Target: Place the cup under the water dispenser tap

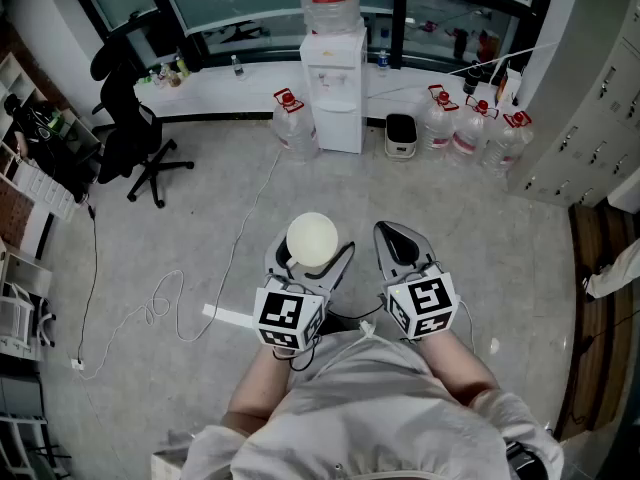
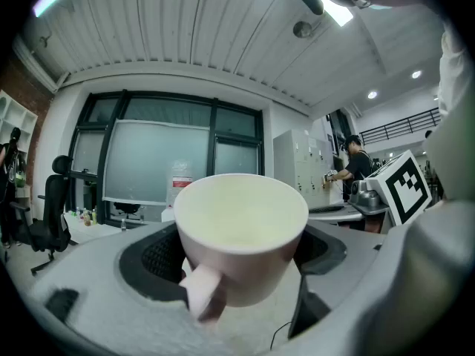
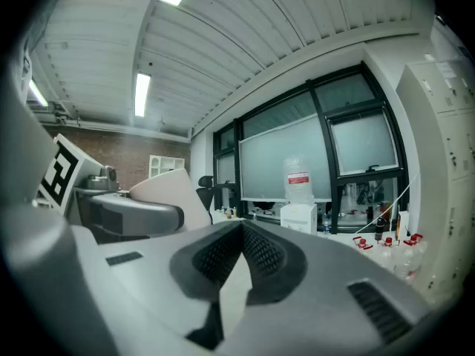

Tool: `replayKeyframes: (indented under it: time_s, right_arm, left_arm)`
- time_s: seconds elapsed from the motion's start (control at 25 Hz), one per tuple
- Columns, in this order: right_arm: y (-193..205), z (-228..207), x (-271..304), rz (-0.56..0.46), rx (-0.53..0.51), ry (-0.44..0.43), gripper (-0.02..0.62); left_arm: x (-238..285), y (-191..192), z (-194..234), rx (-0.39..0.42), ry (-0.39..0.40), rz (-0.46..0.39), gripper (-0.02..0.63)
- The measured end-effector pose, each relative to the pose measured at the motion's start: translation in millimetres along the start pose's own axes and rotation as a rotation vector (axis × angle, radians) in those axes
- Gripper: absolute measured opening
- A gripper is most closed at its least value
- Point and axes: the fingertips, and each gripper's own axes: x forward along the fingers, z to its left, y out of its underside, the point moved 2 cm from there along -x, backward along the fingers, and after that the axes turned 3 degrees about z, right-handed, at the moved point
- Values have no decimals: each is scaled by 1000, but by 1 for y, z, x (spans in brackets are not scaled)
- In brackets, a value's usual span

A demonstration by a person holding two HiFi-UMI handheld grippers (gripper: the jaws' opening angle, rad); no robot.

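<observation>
My left gripper (image 1: 306, 265) is shut on a pale pink cup (image 1: 312, 239), upright, its handle turned back toward me. In the left gripper view the cup (image 2: 241, 236) fills the middle between the jaws. My right gripper (image 1: 396, 245) is beside it on the right, jaws closed together and empty; in the right gripper view the pads meet at the tips (image 3: 242, 232). The white water dispenser (image 1: 334, 88) with a bottle on top stands far ahead against the window wall, well away from both grippers. It shows small in the right gripper view as the dispenser (image 3: 299, 213).
Large water bottles (image 1: 293, 121) with red caps stand on the floor left of the dispenser, and more bottles (image 1: 470, 128) to its right beside a small black bin (image 1: 401, 134). A black office chair (image 1: 130, 128) is at left. A white cable (image 1: 175, 298) trails over the grey floor. Grey lockers (image 1: 590, 108) line the right.
</observation>
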Motion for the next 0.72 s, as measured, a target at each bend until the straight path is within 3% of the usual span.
replayKeyframes:
  time_s: [0.72]
  right_arm:
    - [12, -7, -6, 14, 23, 41, 28]
  left_arm:
    - [7, 10, -6, -14, 17, 22, 440]
